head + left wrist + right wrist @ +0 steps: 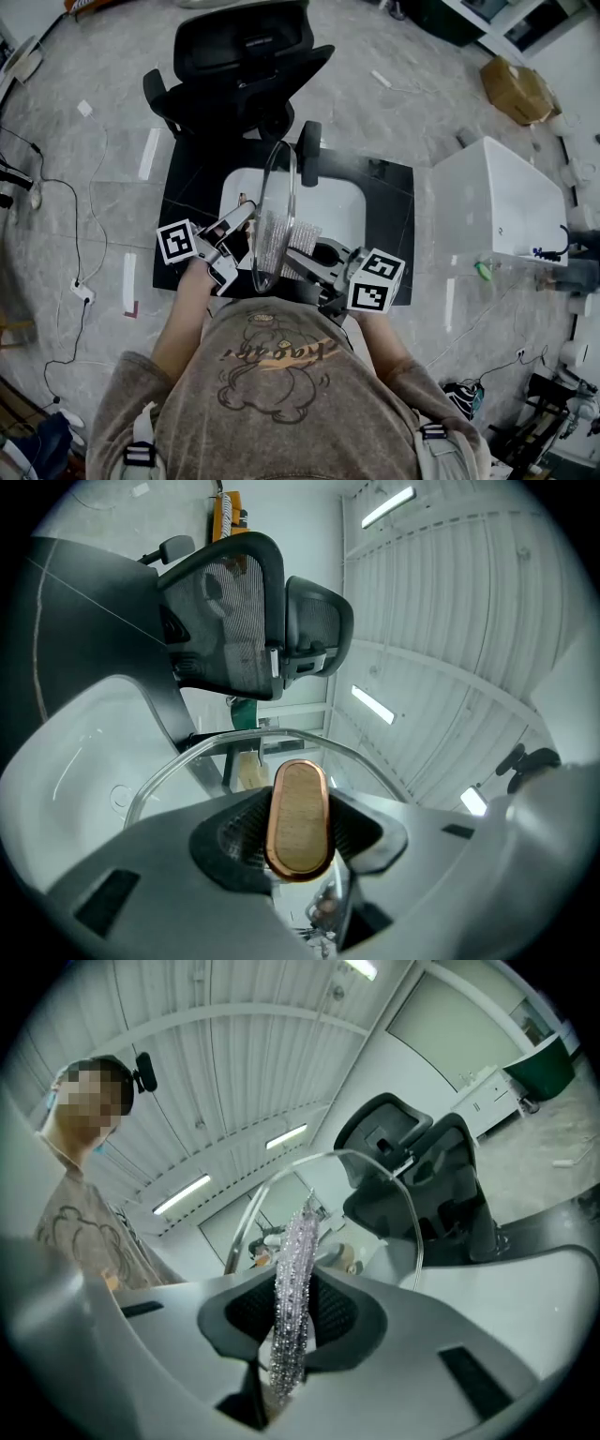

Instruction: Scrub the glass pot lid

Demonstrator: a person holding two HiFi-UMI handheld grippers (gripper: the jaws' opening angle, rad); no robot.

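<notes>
The glass pot lid (278,202) stands on edge above a white basin (342,204). My left gripper (246,218) is shut on the lid's wooden, copper-rimmed knob (298,816), which fills the gap between the jaws of that gripper (298,834); the lid's rim (246,747) arcs beyond it. My right gripper (302,259) is shut on a silvery mesh scrubber (273,246) that lies against the lid's inner face. In the right gripper view the scrubber (292,1302) stands upright between the jaws of the gripper (291,1327), with the lid's edge (398,1185) just behind.
The basin sits in a black tabletop (394,211). A black office chair (246,66) stands just beyond the table. A white cabinet (502,202) is to the right. Cables lie on the floor (66,234) at left.
</notes>
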